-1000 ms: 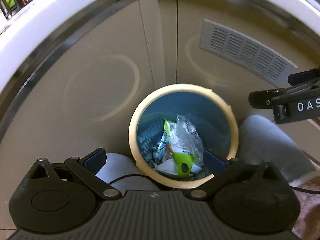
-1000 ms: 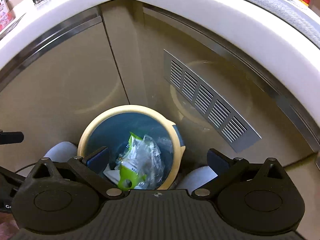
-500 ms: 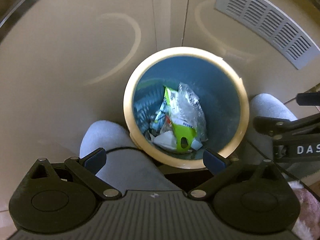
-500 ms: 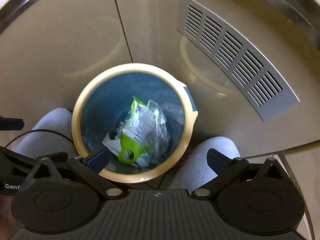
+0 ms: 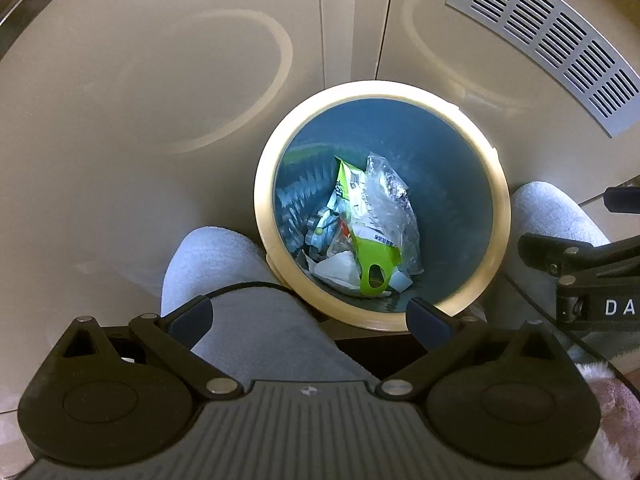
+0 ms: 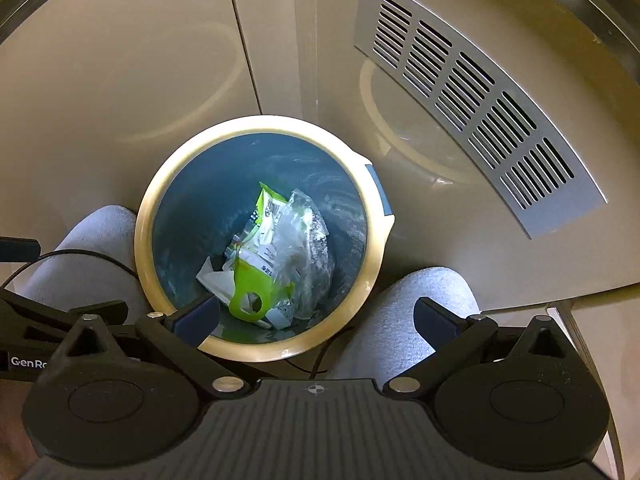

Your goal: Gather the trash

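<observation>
Trash (image 5: 362,220) lies at the bottom of a round blue bin (image 5: 500,216) with a smooth cream rim, seen from my left gripper (image 5: 308,316), jaws spread apart and empty: crinkled clear plastic, a lime-green wrapper, white paper scraps. From my right gripper (image 6: 316,318), jaws likewise apart, the same heap (image 6: 276,252) sits inside the bin (image 6: 146,236) between grey fleecy knees (image 6: 404,320), near a slotted metal vent (image 6: 476,100).

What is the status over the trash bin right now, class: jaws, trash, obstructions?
Left gripper and right gripper: jaws open, empty. Trash lies inside the bin, green wrapper on top. Person's knees flank the bin; opening unobstructed.
</observation>
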